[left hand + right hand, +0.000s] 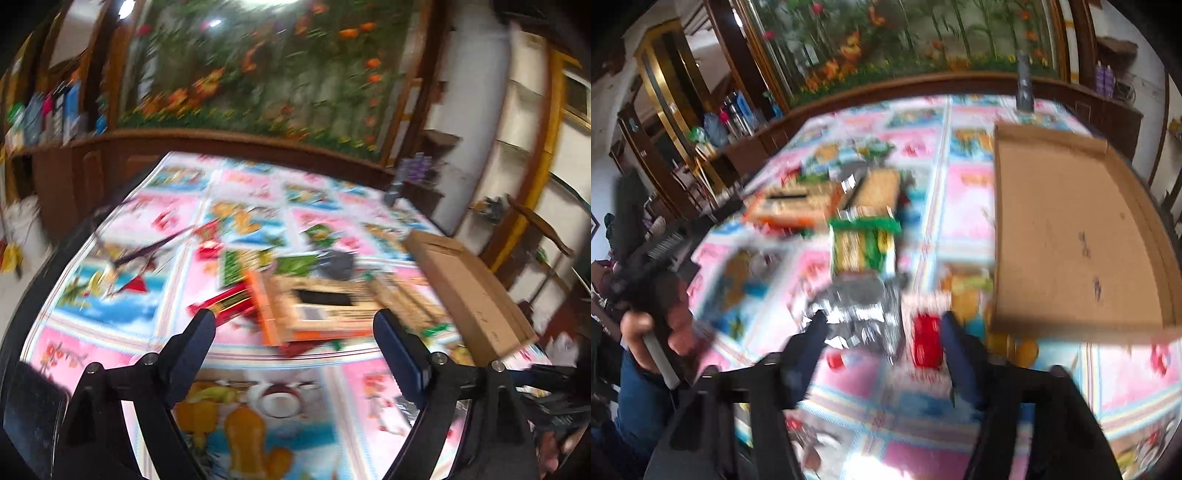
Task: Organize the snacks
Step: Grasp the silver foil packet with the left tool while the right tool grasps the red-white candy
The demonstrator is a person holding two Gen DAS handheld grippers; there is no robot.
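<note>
Right wrist view was blurred: right gripper (882, 325) spread wide, empty, above foil packet (860, 310). Snack pile (827, 206) lay left of cardboard tray (1078, 236). Left gripper (295, 325) also spread, empty. Risk: w/ fast motion, fingers could scatter packets.

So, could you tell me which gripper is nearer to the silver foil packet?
Right. The right gripper is open directly over the silver foil packet, while the left gripper hangs open near the orange box.

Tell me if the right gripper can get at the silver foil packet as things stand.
Probably yes: the right gripper is open, and the silver foil packet lies just beyond its fingertips with nothing between. Blur hides the exact gap.
</note>
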